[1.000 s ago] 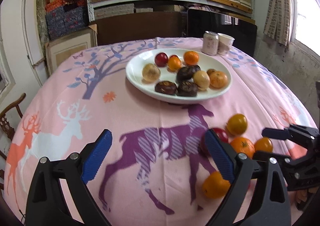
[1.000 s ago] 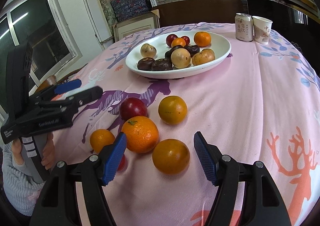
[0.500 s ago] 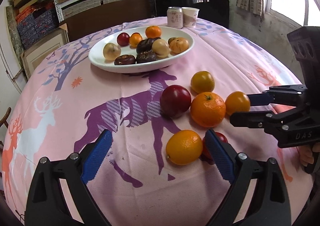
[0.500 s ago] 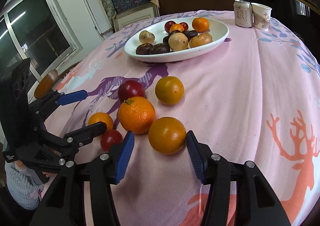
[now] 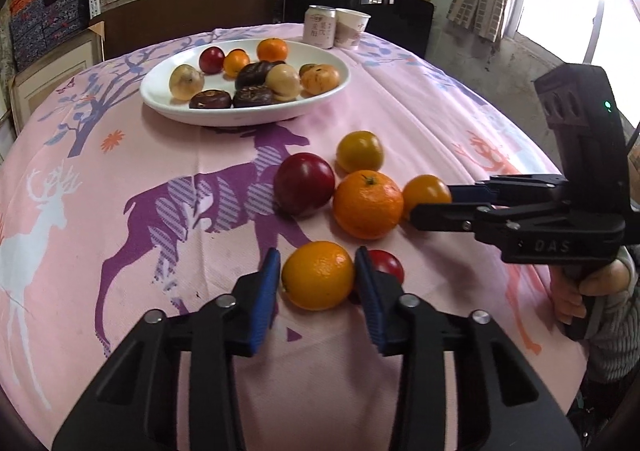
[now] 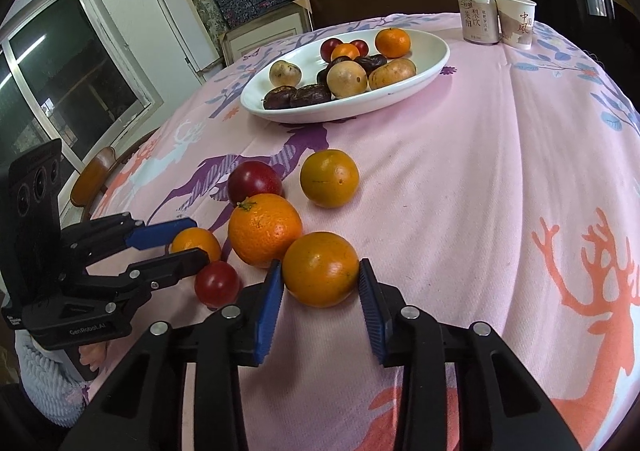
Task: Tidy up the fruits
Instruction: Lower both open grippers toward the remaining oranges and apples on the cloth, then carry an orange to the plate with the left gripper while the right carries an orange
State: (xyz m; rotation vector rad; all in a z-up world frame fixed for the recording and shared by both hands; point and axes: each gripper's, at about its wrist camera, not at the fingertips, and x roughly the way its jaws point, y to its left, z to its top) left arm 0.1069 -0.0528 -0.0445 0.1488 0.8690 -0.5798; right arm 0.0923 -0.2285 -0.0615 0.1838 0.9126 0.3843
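Note:
My left gripper (image 5: 318, 263) is closing its blue pads against both sides of an orange (image 5: 318, 275) on the pink tablecloth. My right gripper (image 6: 320, 265) is likewise closing, with its pads touching another orange (image 6: 320, 269). Each gripper shows in the other's view: the right one (image 5: 434, 203) at the right, the left one (image 6: 198, 239) at the left. Between them lie a stemmed mandarin (image 5: 368, 203), a dark red plum (image 5: 304, 183), a small red fruit (image 5: 386, 265) and a yellow-orange fruit (image 5: 360, 151). Farther back, a white plate (image 5: 248, 117) holds several fruits.
A drink can (image 5: 319, 27) and a paper cup (image 5: 352, 29) stand behind the plate. The round table drops away on all sides. Shelves with boxes and a dark chair back line the far wall. A person's hand (image 5: 580, 291) holds the right gripper's handle.
Both pairs of jaws have narrowed from wide apart onto their oranges. The left gripper swung round toward the fruit cluster and dropped lower; the right one hardly moved.

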